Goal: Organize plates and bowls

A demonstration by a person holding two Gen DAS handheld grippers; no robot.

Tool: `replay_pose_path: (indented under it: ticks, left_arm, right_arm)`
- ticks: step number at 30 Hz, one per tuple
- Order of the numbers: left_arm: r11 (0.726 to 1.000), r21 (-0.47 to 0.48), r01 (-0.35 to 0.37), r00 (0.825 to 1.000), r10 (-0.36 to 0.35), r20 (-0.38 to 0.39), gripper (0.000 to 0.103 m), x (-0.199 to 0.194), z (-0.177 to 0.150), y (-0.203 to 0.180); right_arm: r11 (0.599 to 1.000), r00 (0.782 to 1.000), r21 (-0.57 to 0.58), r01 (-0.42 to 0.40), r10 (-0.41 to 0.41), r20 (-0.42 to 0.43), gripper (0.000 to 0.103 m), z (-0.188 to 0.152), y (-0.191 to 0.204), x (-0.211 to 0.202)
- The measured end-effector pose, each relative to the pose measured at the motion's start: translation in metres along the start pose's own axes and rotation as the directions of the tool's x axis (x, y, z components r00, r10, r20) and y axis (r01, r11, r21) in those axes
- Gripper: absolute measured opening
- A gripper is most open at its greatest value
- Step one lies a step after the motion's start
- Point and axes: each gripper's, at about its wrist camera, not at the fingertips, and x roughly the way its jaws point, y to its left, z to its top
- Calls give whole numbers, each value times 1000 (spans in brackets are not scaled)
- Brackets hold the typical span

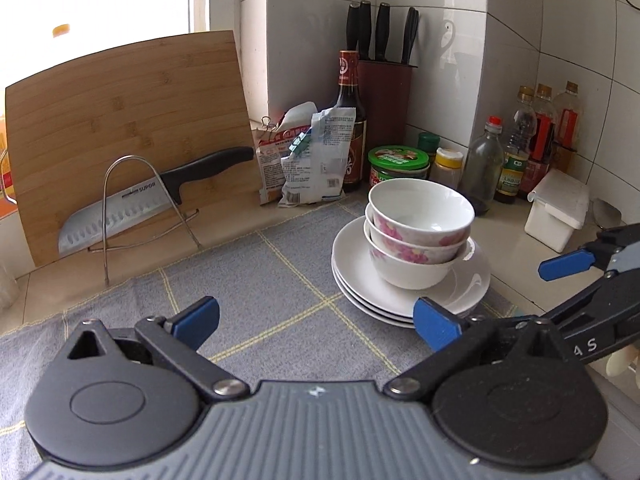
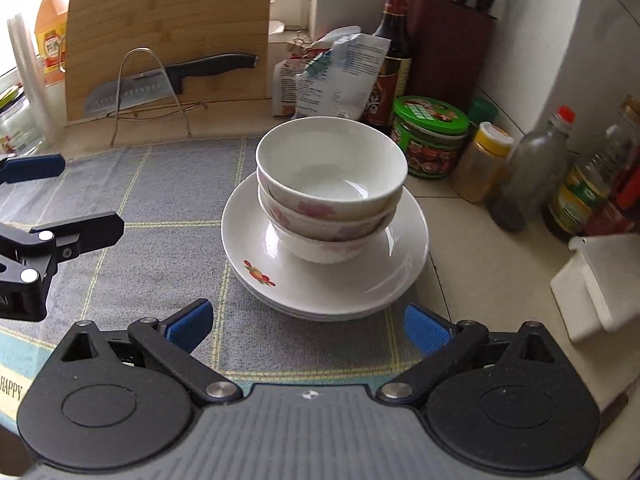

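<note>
Three nested white bowls (image 1: 420,232) (image 2: 330,196) with pink flowers stand on a stack of three white plates (image 1: 360,280) (image 2: 320,280) at the right edge of a grey checked cloth (image 1: 240,280) (image 2: 160,200). My left gripper (image 1: 316,320) is open and empty, low over the cloth, left of and in front of the stack. My right gripper (image 2: 306,326) is open and empty just in front of the plates. The right gripper also shows at the right of the left wrist view (image 1: 568,264). The left gripper shows at the left of the right wrist view (image 2: 36,168).
A bamboo cutting board (image 1: 120,132) with a knife (image 1: 140,204) on a wire stand leans at the back. Food bags (image 1: 308,156), a soy sauce bottle (image 1: 350,120), a knife block (image 1: 384,112), jars (image 2: 430,136), oil bottles (image 1: 532,140) and a white box (image 1: 556,212) crowd the back and right.
</note>
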Motion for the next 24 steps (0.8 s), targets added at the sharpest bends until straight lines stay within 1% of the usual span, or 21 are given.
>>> replay_pose_path:
  ticks: [5, 8, 10, 15, 24]
  left_arm:
    - [999, -14, -35, 999, 35, -25, 102, -15, -2, -1]
    - [999, -20, -29, 999, 28, -35, 102, -22, -2, -1]
    - [999, -8, -39, 999, 39, -32, 102, -26, -2, -4]
    - [998, 14, -60, 998, 61, -33, 102, -32, -3, -12]
    - [998, -1, -61, 998, 60, -28, 103, -35, -1, -11]
  right_arm:
    - [994, 998, 90, 60, -63, 28, 103, -11, 10, -24]
    - [989, 994, 121, 90, -97, 51, 103, -15, 12, -37]
    - [984, 992, 146, 101, -112, 66, 103, -17, 13, -45]
    - [981, 988, 165, 104, -120, 92, 103, -19, 15, -54]
    - [978, 987, 182, 104, -125, 103, 103, -21, 17, -58]
